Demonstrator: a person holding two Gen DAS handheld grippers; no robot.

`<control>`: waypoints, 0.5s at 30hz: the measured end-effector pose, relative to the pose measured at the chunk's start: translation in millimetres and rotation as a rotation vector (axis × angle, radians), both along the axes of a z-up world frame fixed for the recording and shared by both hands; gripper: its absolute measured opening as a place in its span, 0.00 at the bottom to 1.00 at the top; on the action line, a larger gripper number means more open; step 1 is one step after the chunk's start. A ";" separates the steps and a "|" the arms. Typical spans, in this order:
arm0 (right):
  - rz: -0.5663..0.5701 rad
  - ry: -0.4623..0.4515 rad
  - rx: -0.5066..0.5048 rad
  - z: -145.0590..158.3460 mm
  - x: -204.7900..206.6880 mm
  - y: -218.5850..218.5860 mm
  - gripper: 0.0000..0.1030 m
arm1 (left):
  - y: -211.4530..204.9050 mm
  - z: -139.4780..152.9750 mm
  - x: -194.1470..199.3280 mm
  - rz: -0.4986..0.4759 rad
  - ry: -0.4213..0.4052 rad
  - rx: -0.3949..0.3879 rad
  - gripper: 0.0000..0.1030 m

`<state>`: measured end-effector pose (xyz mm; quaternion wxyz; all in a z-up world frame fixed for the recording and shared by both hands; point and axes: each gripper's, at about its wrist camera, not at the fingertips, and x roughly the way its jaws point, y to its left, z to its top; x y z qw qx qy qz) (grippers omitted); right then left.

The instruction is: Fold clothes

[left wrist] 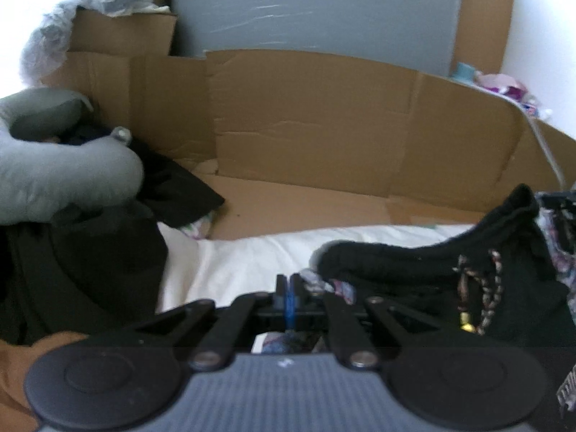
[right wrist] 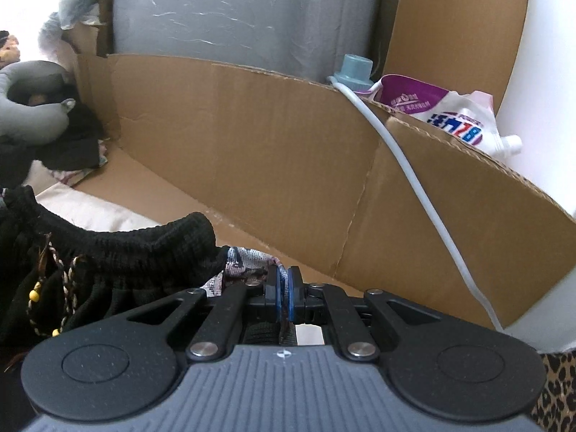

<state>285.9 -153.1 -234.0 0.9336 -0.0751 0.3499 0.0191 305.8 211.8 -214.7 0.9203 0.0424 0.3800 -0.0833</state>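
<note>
Corrugated cardboard wall [right wrist: 252,151], creased, brown, curved around a white sheet [left wrist: 252,255], soft and wrinkled. Grey plastic-wrapped panel [left wrist: 316,10] behind. Grey neck pillow [left wrist: 61,172], smooth, left. Black garment [right wrist: 136,248], ribbed elastic waistband, braided beaded drawstring [left wrist: 493,298], lifted over sheet, patterned lining showing. Left tongs [left wrist: 289,297] pinched shut on its edge; right tongs [right wrist: 284,293] likewise. White cable [right wrist: 406,165] draped over cardboard.

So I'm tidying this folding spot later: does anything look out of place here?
Yes. A white cable trails over the cardboard wall into the folding area, a detergent pouch lies tipped behind it, and a grey neck pillow sits on dark clothes.
</note>
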 end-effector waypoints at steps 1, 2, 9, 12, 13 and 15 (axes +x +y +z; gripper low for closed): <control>-0.011 0.003 0.002 -0.6 5.7 -1.3 0.02 | 3.6 0.2 5.7 0.018 -0.001 0.000 0.00; -0.021 0.012 0.012 -2.0 12.0 -3.8 0.02 | 8.2 -0.4 11.9 0.044 0.002 -0.005 0.00; -0.051 0.150 -0.005 -35.8 43.8 -9.4 0.04 | 16.3 -28.3 30.0 0.076 0.128 -0.084 0.00; -0.091 0.173 0.022 -41.2 45.5 -19.3 0.14 | 6.6 -38.2 30.0 0.029 0.160 -0.104 0.01; -0.099 0.166 0.032 -40.9 44.7 -22.4 0.19 | 2.7 -40.4 31.2 0.016 0.162 -0.098 0.02; -0.104 0.142 0.083 -38.4 43.2 -30.3 0.40 | -4.4 -45.0 34.7 0.000 0.173 -0.097 0.04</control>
